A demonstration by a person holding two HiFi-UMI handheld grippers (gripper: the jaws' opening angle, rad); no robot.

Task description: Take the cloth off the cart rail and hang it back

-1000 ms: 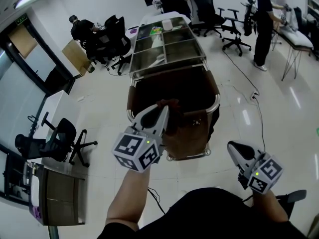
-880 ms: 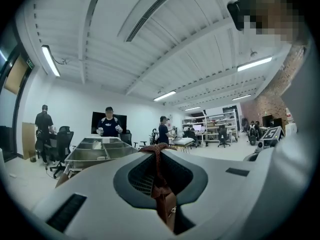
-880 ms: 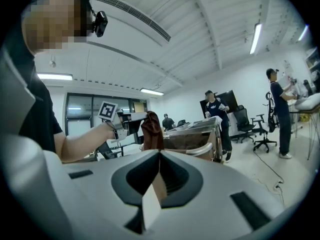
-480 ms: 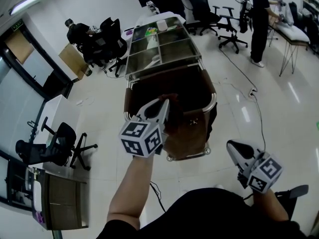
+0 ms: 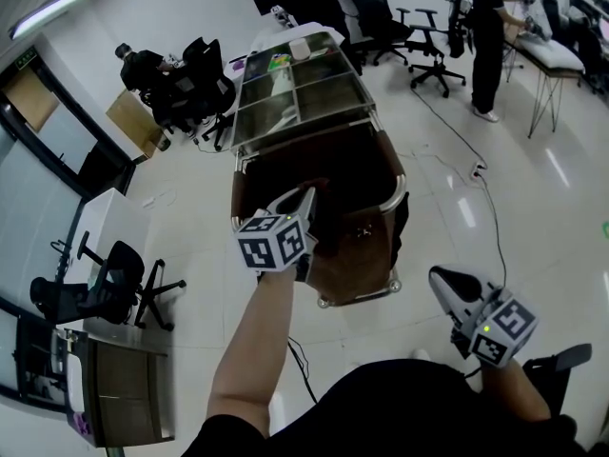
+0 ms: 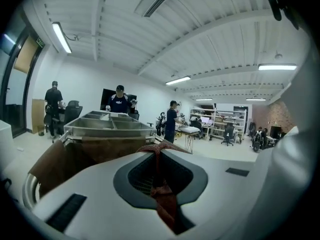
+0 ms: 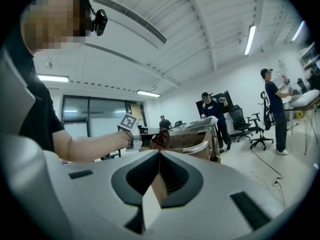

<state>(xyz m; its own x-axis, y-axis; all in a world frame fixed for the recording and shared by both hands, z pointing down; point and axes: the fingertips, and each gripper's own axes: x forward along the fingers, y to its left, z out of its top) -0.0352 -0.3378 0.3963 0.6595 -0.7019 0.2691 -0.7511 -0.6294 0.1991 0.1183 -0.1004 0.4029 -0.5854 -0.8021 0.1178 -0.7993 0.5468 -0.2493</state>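
Above the cart rail, left gripper pinching reddish cloth, strung lengthwise along its jaws, right gripper closed, empty.

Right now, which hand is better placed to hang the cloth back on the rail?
Left. The left gripper is shut on the cloth, right at the cart rail. The right gripper is shut without cloth, off beside the cart.
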